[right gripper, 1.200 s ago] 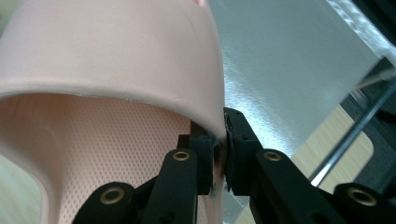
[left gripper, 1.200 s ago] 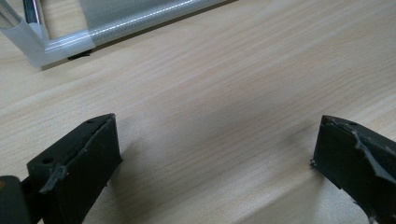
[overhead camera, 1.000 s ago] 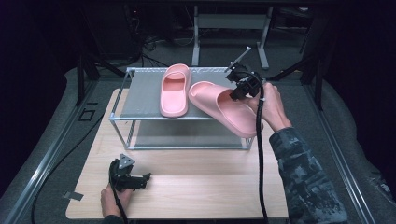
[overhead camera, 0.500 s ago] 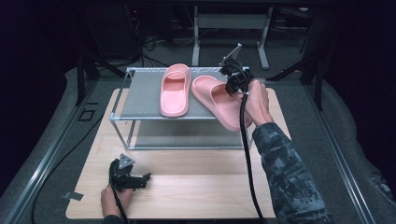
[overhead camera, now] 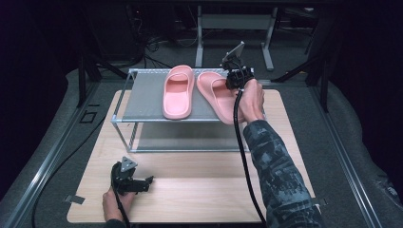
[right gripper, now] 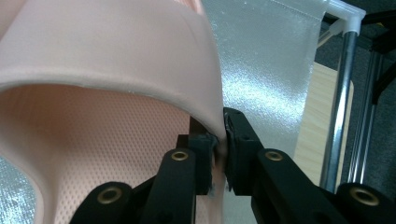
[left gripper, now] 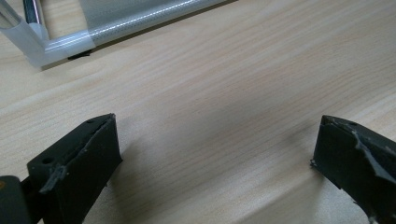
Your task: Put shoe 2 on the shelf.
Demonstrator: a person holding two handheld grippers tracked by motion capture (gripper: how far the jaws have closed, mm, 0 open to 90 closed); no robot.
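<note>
**Right slipper going onto the rack**

Right claw (right gripper: 219, 154) pinches the right slipper's (overhead camera: 221, 95) strap edge; sole lies on the rack (overhead camera: 142, 97), angled beside the left slipper (overhead camera: 178, 92). Square it parallel before release. Left claw (left gripper: 215, 158) gapes empty over the surface (overhead camera: 190, 190).

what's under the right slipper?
The rack's silver mesh top shelf carries the right slipper; its heel overhangs the front rail. The mesh directly beneath its sole is hidden.

Two slippers (overhead camera: 178, 91) side by side on rack (overhead camera: 142, 97)
</note>
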